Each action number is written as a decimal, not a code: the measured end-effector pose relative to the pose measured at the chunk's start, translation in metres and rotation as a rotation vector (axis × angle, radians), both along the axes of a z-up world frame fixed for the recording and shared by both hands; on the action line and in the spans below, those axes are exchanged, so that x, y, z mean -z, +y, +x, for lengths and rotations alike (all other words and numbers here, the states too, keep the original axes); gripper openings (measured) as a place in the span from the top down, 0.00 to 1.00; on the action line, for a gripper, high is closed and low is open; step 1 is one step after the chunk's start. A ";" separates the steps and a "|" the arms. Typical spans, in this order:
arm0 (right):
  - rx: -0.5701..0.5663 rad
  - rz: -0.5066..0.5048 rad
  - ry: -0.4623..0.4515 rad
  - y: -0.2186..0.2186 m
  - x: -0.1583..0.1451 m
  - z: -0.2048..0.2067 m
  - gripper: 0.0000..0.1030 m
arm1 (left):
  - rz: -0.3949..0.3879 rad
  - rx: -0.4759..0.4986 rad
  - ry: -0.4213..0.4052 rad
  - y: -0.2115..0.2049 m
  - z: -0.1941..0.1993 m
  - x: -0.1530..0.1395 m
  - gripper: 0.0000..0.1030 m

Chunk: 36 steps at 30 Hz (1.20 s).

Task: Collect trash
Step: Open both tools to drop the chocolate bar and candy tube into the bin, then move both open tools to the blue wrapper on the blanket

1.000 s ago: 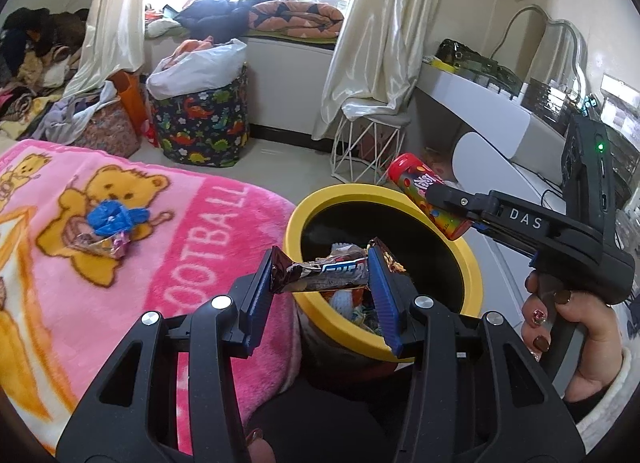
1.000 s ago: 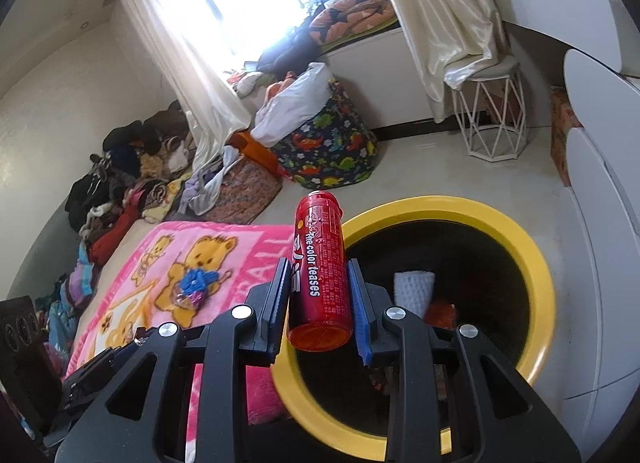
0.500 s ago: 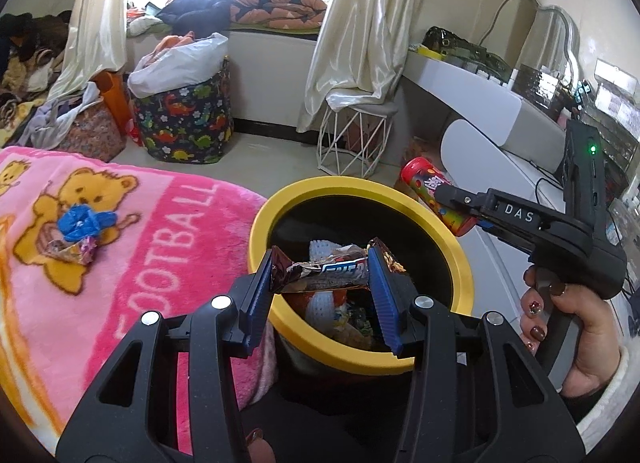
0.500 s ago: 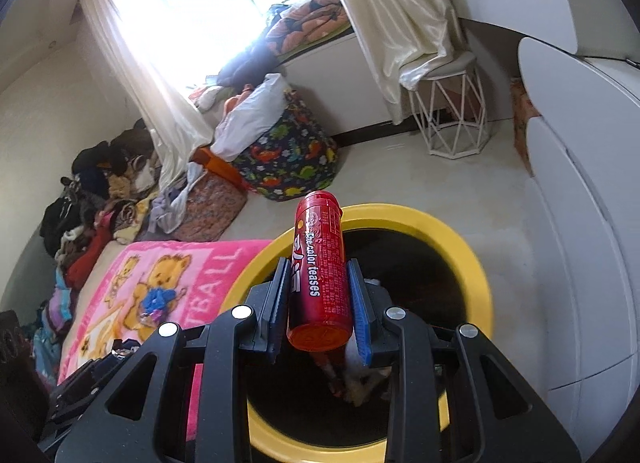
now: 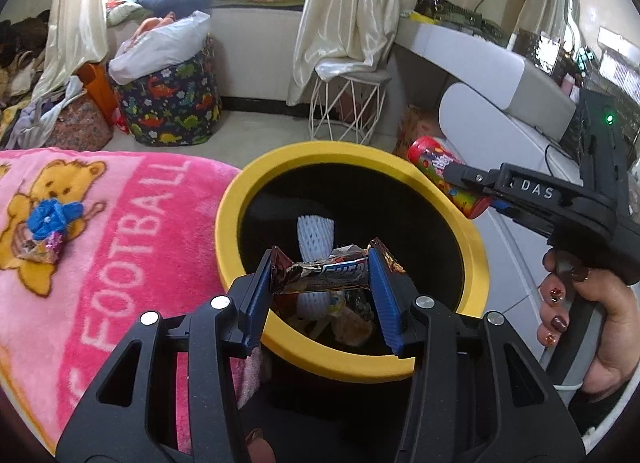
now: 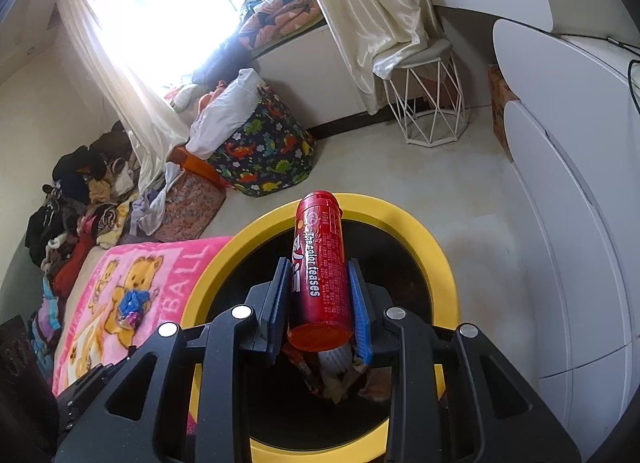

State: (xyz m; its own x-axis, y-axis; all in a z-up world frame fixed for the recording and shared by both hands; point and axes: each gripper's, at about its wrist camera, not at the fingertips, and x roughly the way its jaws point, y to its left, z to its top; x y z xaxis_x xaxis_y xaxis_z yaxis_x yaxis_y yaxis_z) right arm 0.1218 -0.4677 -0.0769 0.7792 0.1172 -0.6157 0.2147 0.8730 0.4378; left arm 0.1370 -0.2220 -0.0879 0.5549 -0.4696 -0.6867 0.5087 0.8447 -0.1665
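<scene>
Both grippers now sit further over the yellow bin (image 5: pixel 476 247) than a second ago. My left gripper (image 5: pixel 320 275) pinches the wrapper (image 5: pixel 328 273) above its mouth; right gripper (image 6: pixel 320 303) clamps the red tube (image 6: pixel 322 267) over the far rim. Drop step: I'd open both jaws next.

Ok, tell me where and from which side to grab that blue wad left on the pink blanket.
Take the blue wad across its puffy blue middle, coming straight down from above. It lies low on the soft pink blanket, partly over a shiny crumpled wrapper, so a side approach would likely snag the fabric. Both grippers are full: the left gripper holds the snack wrapper, the right gripper the red tube.
</scene>
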 end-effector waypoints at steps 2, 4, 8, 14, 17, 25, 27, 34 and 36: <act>0.002 0.005 0.004 -0.001 0.002 0.001 0.73 | 0.007 0.007 0.013 -0.004 0.003 0.004 0.62; 0.005 0.009 0.005 -0.002 0.003 0.001 0.73 | 0.008 0.012 0.023 -0.007 0.006 0.005 0.62; 0.007 0.024 0.003 -0.003 0.004 0.004 0.72 | 0.016 0.027 0.045 -0.015 0.014 0.009 0.58; 0.049 0.024 -0.015 -0.010 -0.001 -0.001 0.47 | 0.014 0.011 0.074 -0.016 0.021 0.011 0.18; 0.065 0.003 -0.023 -0.011 -0.003 -0.003 0.38 | 0.002 -0.014 0.059 -0.012 0.020 0.008 0.10; 0.054 -0.039 -0.046 0.000 -0.011 -0.004 0.29 | -0.040 -0.069 0.046 0.008 0.023 -0.003 0.10; 0.044 -0.046 -0.055 0.004 -0.015 -0.002 0.28 | -0.046 -0.078 0.033 0.012 0.023 -0.007 0.10; 0.009 -0.070 -0.078 0.016 -0.023 0.001 0.26 | -0.067 -0.113 -0.005 0.032 0.028 -0.017 0.10; -0.005 -0.075 -0.081 0.023 -0.026 0.003 0.26 | -0.068 -0.123 -0.019 0.039 0.030 -0.019 0.10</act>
State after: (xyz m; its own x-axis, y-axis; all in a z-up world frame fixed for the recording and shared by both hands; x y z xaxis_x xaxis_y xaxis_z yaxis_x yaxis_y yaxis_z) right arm 0.1253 -0.4449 -0.0511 0.8265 0.0772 -0.5576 0.1769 0.9048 0.3874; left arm 0.1665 -0.1832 -0.0690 0.6234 -0.4422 -0.6449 0.4058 0.8879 -0.2166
